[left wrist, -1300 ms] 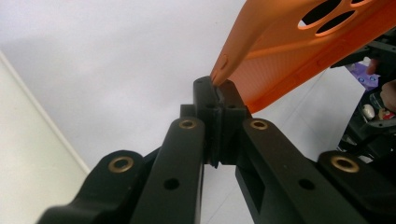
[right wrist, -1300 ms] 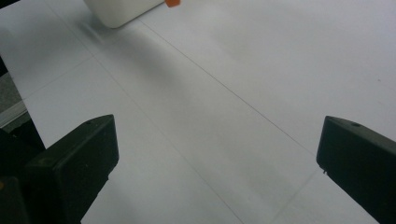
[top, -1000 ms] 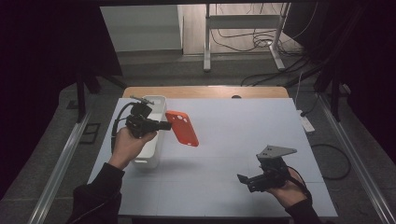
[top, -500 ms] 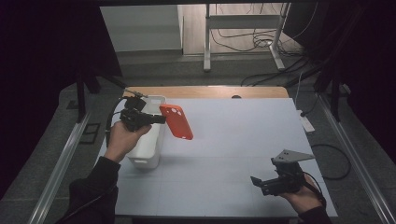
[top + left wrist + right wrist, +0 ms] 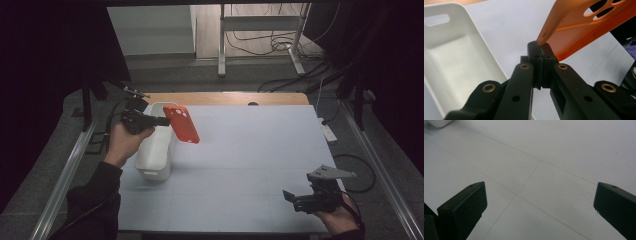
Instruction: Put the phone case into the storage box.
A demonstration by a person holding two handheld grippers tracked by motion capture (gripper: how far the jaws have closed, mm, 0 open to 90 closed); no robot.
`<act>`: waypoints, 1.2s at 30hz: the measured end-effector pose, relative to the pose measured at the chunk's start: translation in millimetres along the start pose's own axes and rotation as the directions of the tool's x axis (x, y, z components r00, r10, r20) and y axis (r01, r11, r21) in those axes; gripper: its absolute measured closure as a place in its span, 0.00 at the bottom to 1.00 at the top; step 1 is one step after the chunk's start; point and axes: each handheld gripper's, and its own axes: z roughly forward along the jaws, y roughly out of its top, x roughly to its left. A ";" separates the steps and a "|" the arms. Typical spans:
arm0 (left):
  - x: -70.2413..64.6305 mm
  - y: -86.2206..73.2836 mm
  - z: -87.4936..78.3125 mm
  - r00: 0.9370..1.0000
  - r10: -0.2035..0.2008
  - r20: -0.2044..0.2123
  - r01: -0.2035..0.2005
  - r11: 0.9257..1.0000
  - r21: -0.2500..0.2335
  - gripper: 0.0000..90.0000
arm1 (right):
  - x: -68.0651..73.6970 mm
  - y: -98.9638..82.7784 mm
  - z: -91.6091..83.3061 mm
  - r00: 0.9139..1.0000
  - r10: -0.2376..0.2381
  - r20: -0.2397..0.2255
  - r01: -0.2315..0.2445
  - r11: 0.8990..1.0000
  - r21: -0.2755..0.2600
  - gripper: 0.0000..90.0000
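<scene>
White tabletop [image 5: 260, 150] fills the middle of the high view, with dark floor and cables behind it at the top. We carry an orange phone case [image 5: 181, 124] in our left gripper [image 5: 159, 120], in the upper left of the frame. In the left gripper view the jaws are pressed together on the case's thin edge [image 5: 541, 41], and the case fans up and to the right from the tips. Just left of it stands the white bin [image 5: 155, 150], open side up. To do this step well, we judge that we should bring the case squarely over the bin's mouth, lower it inside and only then let go. Our right gripper [image 5: 300, 200] rests low at the lower right, jaws wide apart, with nothing between them.
</scene>
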 end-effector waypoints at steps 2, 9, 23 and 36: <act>1.6 2.2 -2.7 1.000 -0.003 -0.011 0.003 1.000 0.001 0.99 | -2.1 -2.8 -3.9 1.000 0.012 0.011 -0.012 1.000 -0.003 0.00; 7.8 8.4 -9.0 0.999 -0.006 -0.034 0.006 1.000 0.004 0.99 | -6.9 -10.4 -14.4 0.998 0.047 0.046 -0.046 0.999 -0.011 0.00; 25.7 14.1 -18.8 0.996 -0.035 -0.083 0.035 0.999 -0.008 0.99 | -14.2 -25.1 -28.5 0.992 0.091 0.091 -0.089 0.996 -0.024 0.00; 40.2 17.1 -22.6 0.990 -0.060 -0.127 0.058 0.998 -0.024 0.99 | -13.8 -26.6 -31.0 0.992 0.093 0.088 -0.089 0.995 -0.051 0.00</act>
